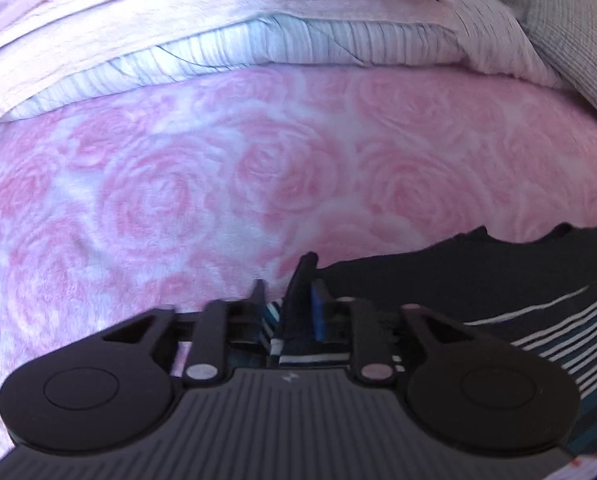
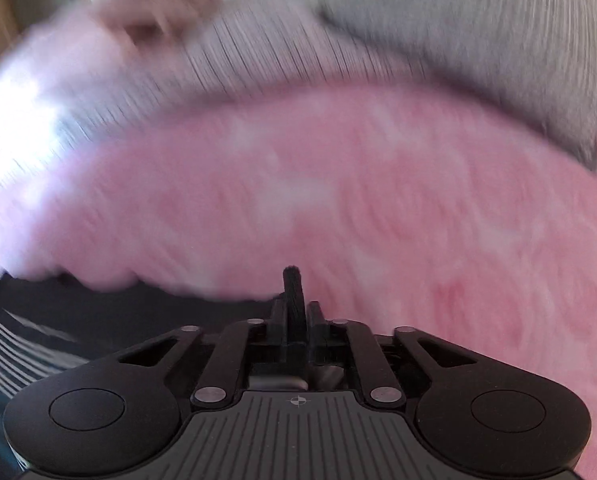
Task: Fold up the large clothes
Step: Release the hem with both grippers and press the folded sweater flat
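A dark garment with white and teal stripes lies on the bed at the lower right of the left wrist view. My left gripper is shut on its edge, and a fold of dark cloth stands up between the fingers. In the blurred right wrist view the same garment spreads to the lower left. My right gripper is shut on a narrow upright fold of its dark cloth.
A pink rose-patterned blanket covers the bed under the garment. At the far side lie a folded pale striped quilt and pink bedding. A grey pillow sits at the back right.
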The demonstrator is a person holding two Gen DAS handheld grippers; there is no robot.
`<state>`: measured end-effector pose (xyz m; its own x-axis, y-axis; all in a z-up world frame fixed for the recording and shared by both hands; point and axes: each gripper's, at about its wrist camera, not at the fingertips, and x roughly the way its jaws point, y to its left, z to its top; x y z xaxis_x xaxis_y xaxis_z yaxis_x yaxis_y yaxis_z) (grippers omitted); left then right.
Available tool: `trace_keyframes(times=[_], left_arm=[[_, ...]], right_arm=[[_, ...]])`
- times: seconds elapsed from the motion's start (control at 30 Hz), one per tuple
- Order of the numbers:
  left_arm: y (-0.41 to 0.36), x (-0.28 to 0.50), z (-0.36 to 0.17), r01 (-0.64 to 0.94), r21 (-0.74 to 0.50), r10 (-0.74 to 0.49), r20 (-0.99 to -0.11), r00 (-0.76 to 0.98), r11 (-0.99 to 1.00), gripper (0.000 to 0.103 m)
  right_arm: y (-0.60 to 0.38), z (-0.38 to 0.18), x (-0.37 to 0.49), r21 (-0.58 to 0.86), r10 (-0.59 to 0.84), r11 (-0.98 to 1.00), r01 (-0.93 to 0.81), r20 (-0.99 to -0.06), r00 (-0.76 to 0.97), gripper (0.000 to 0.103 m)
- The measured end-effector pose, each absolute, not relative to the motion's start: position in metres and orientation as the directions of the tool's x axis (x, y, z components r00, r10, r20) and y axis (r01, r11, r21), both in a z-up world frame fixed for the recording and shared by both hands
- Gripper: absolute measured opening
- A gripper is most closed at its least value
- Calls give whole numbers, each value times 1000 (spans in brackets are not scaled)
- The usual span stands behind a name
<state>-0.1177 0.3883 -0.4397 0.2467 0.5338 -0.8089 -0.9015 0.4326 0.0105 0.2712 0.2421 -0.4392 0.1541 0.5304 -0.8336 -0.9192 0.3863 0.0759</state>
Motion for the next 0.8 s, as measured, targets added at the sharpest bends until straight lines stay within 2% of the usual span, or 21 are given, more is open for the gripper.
trace_keyframes(times=[0.07,0.17,0.3,0.4,0.47,0.5,0.6,0.73,0.8], left_arm=[[379,-125,-431,-910,-21,531,-807,260,413,26],[348,-131,-409,-900,-51,528,-795,299,432,25],[290,-119,-389,-820,-78,465,-791,397,568,25],[261,-105,-404,-765,-64,405,-818,408,641,25],[257,-99,-427,-758,5,406,-847,344,652,26],[258,-100,-434,-762,18,423,-840,339,647,26],[269,-110,-428,-815,-29,423,-844,330,578,25],[253,-122,-400,-851,-5,448,-849,281,525,21],[234,-132,-386,-865,-35,433,-855,285,500,21]], right_arm=[[231,-428,265,32,541,436,-899,-808,234,42],[213,-406,243,15,569,427,-904,-781,256,42],[197,-392,190,77,621,248,-966,-778,98,42],[195,-406,149,89,604,118,-989,-797,0,42],[198,-430,135,-4,558,85,-996,-828,51,42],[196,-441,132,-75,534,88,-993,-838,110,42],[189,-441,150,-18,542,167,-986,-834,107,43],[174,-417,151,-94,494,244,-965,-844,207,43],[156,-402,142,-39,509,252,-967,-844,167,43]])
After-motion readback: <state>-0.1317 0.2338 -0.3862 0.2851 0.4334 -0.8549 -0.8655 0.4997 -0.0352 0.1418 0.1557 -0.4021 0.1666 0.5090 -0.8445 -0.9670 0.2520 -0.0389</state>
